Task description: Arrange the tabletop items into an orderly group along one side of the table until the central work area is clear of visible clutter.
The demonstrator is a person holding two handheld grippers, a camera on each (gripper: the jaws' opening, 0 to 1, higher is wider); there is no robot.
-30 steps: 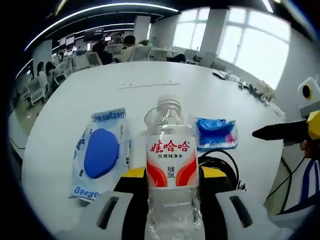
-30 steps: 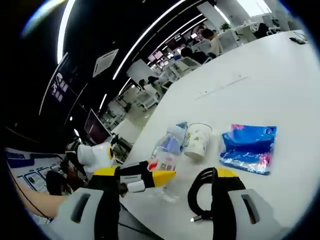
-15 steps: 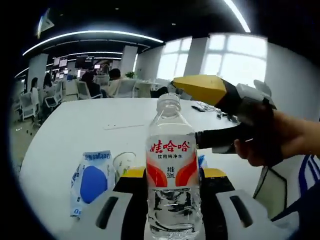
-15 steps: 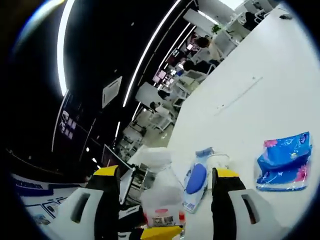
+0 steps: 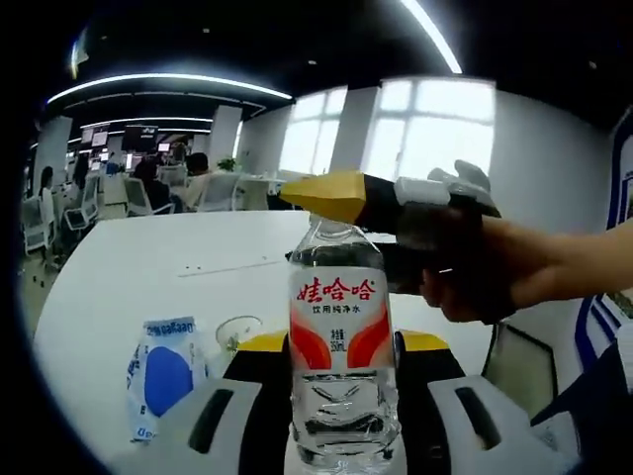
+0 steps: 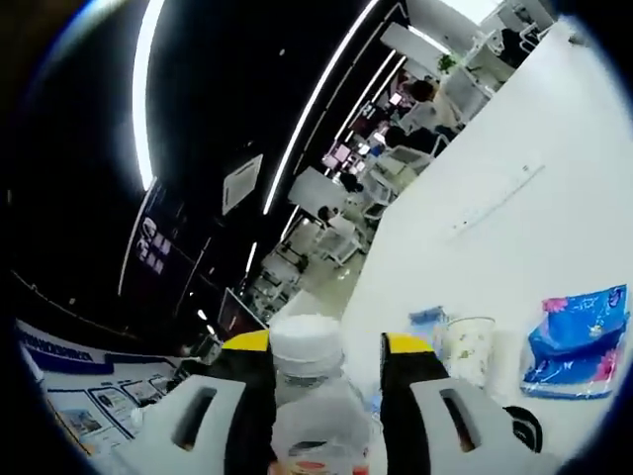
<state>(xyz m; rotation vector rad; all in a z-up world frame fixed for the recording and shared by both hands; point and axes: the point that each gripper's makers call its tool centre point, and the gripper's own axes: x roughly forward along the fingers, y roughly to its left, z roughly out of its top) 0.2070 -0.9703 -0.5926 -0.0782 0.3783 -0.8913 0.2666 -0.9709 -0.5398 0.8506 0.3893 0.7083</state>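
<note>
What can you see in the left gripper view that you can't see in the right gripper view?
The left gripper view shows the red-and-white label on the clear plastic water bottle, which is held in the left tool. It also shows a person's hand up by the bottle top.

The right gripper view shows the bottle's white cap between the jaws of the right tool. It also shows a shiny blue tissue packet and a black cable.

Both show the bottle and the white table.

Open-plan office: white table [image 5: 129, 272], rows of desks with chairs [image 5: 223, 188] and monitors [image 5: 138, 139], seated people, strip ceiling lights [image 6: 326, 84].
</note>
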